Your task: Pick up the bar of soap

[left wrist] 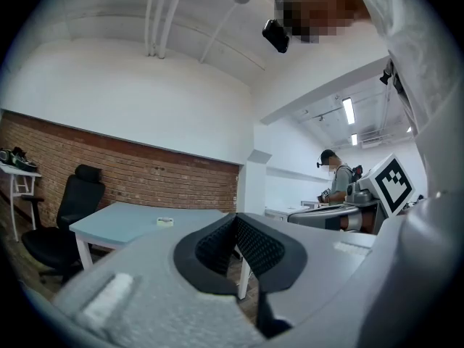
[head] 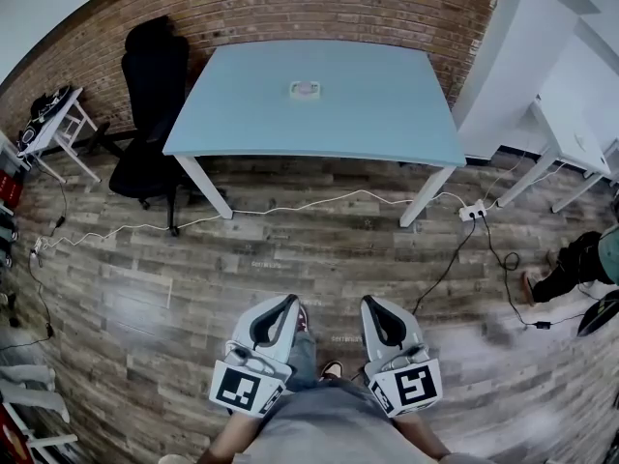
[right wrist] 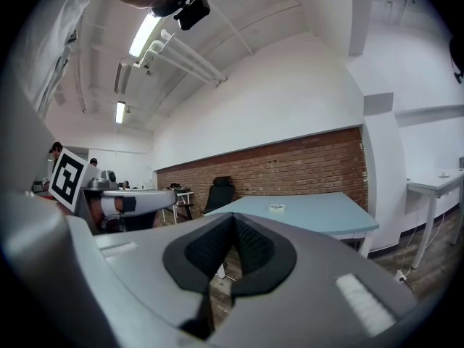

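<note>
- Far across the wooden floor (head: 319,259), toward the brick wall (head: 319,8), the bar of soap (head: 305,89) lies on the light blue table (head: 387,114). It sits near the middle of the top, a little toward the wall side.
- At this range the soap is only a small pale shape. It may sit in a shallow dish or wrapper, but that is not clear.
- Low in the head view, the left gripper (head: 290,302) is held close in front of the person's body, well apart from the table. Its fingers are pressed together at the tips, with nothing between them.
- The right gripper (head: 370,303) is just beside it, pointing the same way toward the table. Its fingers are likewise fully closed and empty.
- In the left gripper view the soap shows on the tabletop to the left of the closed jaws. In the right gripper view it shows slightly to their right.
- A black office chair (head: 150,95) stands at the table's left end, against the wall.
- A white cable (head: 290,206) trails over the floor in front of the table to a power strip (head: 472,211) near the right front leg.
- Another person (left wrist: 337,183) stands in the background of the left gripper view.
</note>
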A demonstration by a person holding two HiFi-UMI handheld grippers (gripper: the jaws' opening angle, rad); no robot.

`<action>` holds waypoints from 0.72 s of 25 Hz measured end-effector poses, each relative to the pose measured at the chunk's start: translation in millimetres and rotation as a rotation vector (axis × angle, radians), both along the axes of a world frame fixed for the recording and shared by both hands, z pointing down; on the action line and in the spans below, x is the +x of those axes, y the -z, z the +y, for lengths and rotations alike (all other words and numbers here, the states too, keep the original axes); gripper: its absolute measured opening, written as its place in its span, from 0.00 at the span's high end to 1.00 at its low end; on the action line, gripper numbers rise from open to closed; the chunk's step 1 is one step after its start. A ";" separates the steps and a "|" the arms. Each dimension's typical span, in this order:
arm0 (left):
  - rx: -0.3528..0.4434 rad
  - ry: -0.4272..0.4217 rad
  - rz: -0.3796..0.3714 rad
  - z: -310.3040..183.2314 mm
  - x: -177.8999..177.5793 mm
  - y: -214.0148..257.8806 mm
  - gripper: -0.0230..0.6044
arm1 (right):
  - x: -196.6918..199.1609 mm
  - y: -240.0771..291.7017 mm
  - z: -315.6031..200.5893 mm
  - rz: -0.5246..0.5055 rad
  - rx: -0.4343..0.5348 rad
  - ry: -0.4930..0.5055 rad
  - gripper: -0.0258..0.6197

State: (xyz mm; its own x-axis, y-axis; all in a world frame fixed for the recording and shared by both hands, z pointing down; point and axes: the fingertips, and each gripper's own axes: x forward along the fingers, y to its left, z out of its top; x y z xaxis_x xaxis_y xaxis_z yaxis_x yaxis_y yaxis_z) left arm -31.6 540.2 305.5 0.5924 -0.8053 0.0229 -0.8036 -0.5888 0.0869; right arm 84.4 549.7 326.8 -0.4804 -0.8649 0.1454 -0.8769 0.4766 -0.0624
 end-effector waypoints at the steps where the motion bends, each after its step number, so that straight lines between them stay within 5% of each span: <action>1: 0.001 -0.003 0.002 -8.3 -1.1 0.5 0.96 | -1.8 -0.7 -7.5 0.001 -0.002 0.001 0.96; 18: -0.016 -0.076 0.037 -160.6 -42.3 -1.1 0.96 | -52.4 -2.8 -152.0 0.008 -0.043 -0.022 0.96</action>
State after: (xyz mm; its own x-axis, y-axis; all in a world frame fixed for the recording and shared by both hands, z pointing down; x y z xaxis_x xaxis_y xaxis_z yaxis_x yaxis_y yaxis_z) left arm -73.9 379.7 306.6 0.6528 -0.7575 0.0122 -0.7526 -0.6465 0.1251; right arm 32.0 397.7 329.6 -0.4597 -0.8683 0.1864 -0.8879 0.4538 -0.0759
